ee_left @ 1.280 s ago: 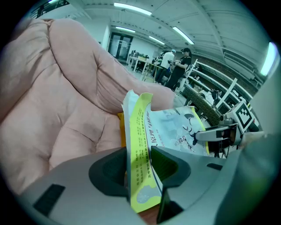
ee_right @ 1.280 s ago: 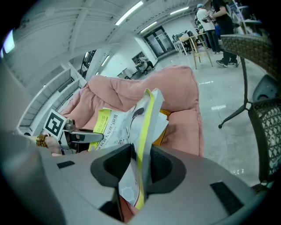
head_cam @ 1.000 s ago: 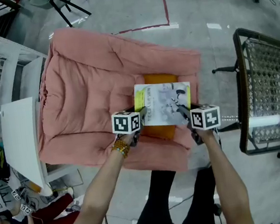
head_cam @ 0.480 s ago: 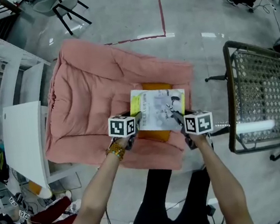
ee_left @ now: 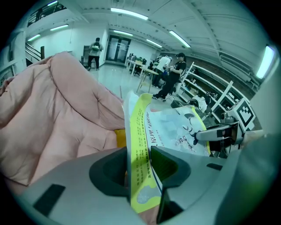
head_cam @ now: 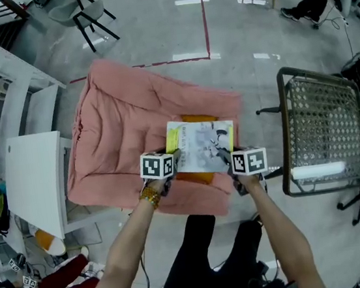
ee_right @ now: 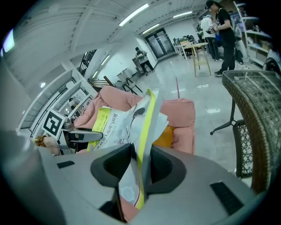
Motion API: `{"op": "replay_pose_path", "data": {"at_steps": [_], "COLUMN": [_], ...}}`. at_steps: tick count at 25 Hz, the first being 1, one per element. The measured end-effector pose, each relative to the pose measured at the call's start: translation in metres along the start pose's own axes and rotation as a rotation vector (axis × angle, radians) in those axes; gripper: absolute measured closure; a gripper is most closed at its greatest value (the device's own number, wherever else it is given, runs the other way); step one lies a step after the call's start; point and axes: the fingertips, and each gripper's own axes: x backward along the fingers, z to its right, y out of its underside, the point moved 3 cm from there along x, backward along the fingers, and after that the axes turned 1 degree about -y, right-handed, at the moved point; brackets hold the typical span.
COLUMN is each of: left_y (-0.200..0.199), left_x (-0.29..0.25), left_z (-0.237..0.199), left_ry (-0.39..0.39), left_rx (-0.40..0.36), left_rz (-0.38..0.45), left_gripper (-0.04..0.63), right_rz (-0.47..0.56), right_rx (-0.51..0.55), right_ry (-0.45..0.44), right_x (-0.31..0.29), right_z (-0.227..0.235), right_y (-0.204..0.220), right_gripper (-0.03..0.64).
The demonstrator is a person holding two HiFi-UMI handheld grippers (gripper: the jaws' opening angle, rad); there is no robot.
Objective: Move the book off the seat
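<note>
With the left gripper (head_cam: 174, 156), clamping the yellow-striped side of the book (head_cam: 201, 145); part-way shut, pads pressed on both faces of the cover, as seen plainly in the left gripper view. With the right gripper (head_cam: 226, 154), pinching the opposite side the same way, part-way shut on cover and pages. Holding the book across the gap between the two grippers, cover up, pale blue and white with printed text next to the left gripper's pads. Below and beyond both grippers, under the book, a padded pink seat (head_cam: 125, 124). Just past the book's far edge, and again under its near edge, an orange cushion (head_cam: 201, 117) lying on that seat. To the right of the right gripper, well apart from it, a wire-mesh chair (head_cam: 318, 122) with a dark frame, standing on the grey floor. To the left of the left gripper, past the pink padding, a white tabletop (head_cam: 30, 183). Far ahead of both grippers, a red line (head_cam: 203, 12) on the floor. Behind the left gripper, a beaded bracelet (head_cam: 152, 193) on the wrist.
</note>
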Motion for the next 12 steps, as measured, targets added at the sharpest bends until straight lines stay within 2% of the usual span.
{"op": "replay_pose_path", "data": {"at_steps": [8, 12], "left_y": [-0.004, -0.023], "left_x": [0.040, 0.054], "left_z": [0.008, 0.009], "left_ry": [0.002, 0.006], "left_rx": [0.024, 0.022], "left_rz": [0.005, 0.017], "left_gripper": [0.433, 0.433], "right_rz": [-0.010, 0.002], "right_rx": [0.018, 0.028], "right_ry": [0.020, 0.017], "right_x": [0.029, 0.037], "right_z": [-0.031, -0.041], "right_y": [-0.010, -0.029], "right_gripper": [0.492, 0.492]}}
